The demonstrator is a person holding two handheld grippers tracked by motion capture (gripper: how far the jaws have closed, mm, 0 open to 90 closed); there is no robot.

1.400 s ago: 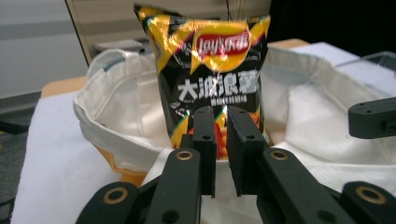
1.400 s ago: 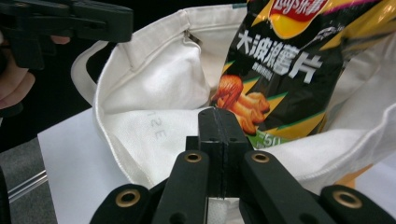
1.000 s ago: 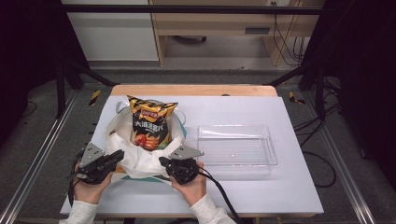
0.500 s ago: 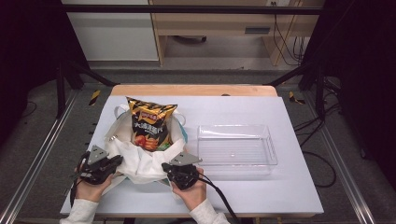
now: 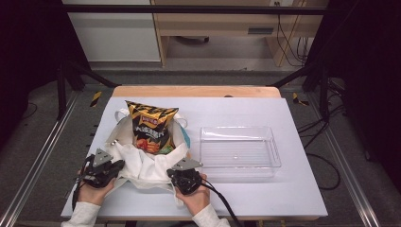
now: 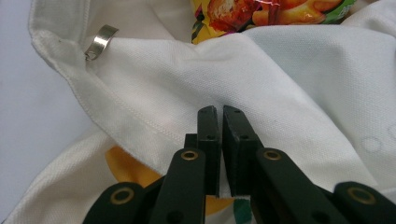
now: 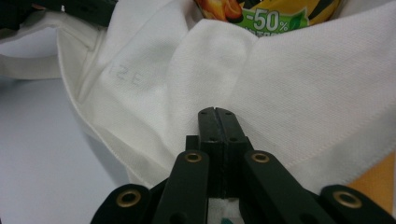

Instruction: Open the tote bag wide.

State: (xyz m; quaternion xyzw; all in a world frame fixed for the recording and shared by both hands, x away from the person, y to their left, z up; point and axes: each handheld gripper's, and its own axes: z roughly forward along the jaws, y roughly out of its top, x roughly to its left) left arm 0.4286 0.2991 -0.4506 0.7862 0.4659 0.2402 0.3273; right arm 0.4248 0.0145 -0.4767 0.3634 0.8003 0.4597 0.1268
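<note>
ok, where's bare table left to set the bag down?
Free: the strip right of the clear bin to the table edge, the band behind it, and the front right corner. Crowded: the left half, where the white bag holds the chip packet, with both claws, left and right, on it.

Both forearms come in from the near edge of the white table (image 5: 293, 189), one hand on each gripper. Left gripper (image 5: 113, 166) sits at the near-left side of the table, jaws pointing right and slightly away from the person, nearly together with a thin slit between them, white fabric (image 6: 289, 93) pinched at the base (slit clearest in the left gripper view). Right gripper (image 5: 182, 176) sits near the near edge around the table's middle, jaws fully together on the same fabric.
</note>
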